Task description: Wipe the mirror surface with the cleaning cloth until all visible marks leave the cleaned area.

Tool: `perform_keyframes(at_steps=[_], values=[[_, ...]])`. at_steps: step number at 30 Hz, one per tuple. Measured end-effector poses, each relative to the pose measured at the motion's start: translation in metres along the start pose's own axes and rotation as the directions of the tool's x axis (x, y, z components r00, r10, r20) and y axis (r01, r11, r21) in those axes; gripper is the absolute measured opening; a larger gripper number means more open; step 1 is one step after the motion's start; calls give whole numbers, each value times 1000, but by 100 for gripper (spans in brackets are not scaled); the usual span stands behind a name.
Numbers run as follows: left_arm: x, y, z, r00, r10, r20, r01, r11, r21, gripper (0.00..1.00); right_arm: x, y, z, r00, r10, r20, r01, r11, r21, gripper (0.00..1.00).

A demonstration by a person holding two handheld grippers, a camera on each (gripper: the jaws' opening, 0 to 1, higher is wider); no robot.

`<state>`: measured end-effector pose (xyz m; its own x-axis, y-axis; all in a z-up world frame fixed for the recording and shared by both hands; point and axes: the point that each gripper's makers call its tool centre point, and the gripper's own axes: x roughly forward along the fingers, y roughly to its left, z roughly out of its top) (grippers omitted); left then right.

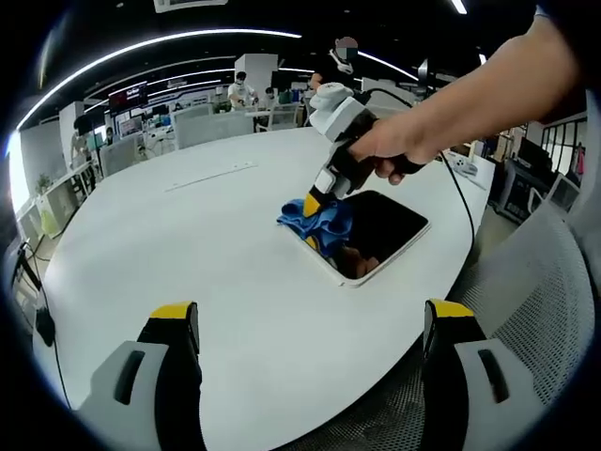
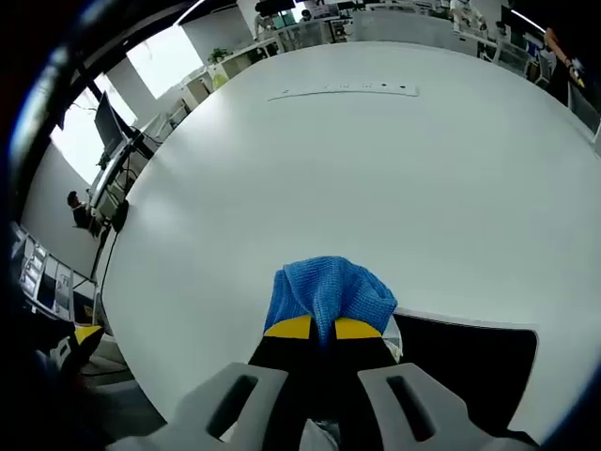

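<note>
A rectangular mirror [image 1: 385,230] with a white frame lies flat on the round white table [image 1: 188,244]; its glass looks dark. A blue cleaning cloth [image 1: 319,219] is bunched on the mirror's left corner. My right gripper [image 1: 317,209], held by a person's hand, is shut on the cloth and presses it down there. In the right gripper view the blue cloth [image 2: 329,291] sticks out past the yellow-tipped fingers of my right gripper [image 2: 324,329], with the mirror [image 2: 470,362] at the lower right. My left gripper [image 1: 310,324] is open above the table's near edge, holding nothing.
A grey mesh chair [image 1: 526,310] stands at the table's right edge. A black cable [image 1: 462,202] runs over the table beyond the mirror. Desks, monitors and several people fill the office behind. A thin strip [image 2: 343,90] lies across the far side of the table.
</note>
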<state>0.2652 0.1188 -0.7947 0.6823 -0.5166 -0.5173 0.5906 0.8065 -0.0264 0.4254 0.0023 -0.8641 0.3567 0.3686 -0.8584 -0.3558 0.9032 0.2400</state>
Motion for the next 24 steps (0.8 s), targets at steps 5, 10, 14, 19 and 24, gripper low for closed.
perform_keyframes(at_steps=[5,10,14,19,24], values=[[1,-1,-1,1000,-4,-5,4,1000,1,99,-1,0,-1,1000,5,9,-5,1000,17,0],[1,-1,-1,1000,-3,-7,3,1000,2,99,3,-2,2,1000,11,2,-11,1000,23,0],[1,-1,1,1000,-1,1,1,1000,1,99,5,-1,4,1000,10,15,-10,1000,16,1],[1,-3,0,1000,-8,-3,8,1000,1,99,7,0,7,1000,11,18,-11,1000,25,1],[1,-3,1,1000,-7,-1,7,1000,-1,99,8,3,8,999,28,26,-29,998,48,1]])
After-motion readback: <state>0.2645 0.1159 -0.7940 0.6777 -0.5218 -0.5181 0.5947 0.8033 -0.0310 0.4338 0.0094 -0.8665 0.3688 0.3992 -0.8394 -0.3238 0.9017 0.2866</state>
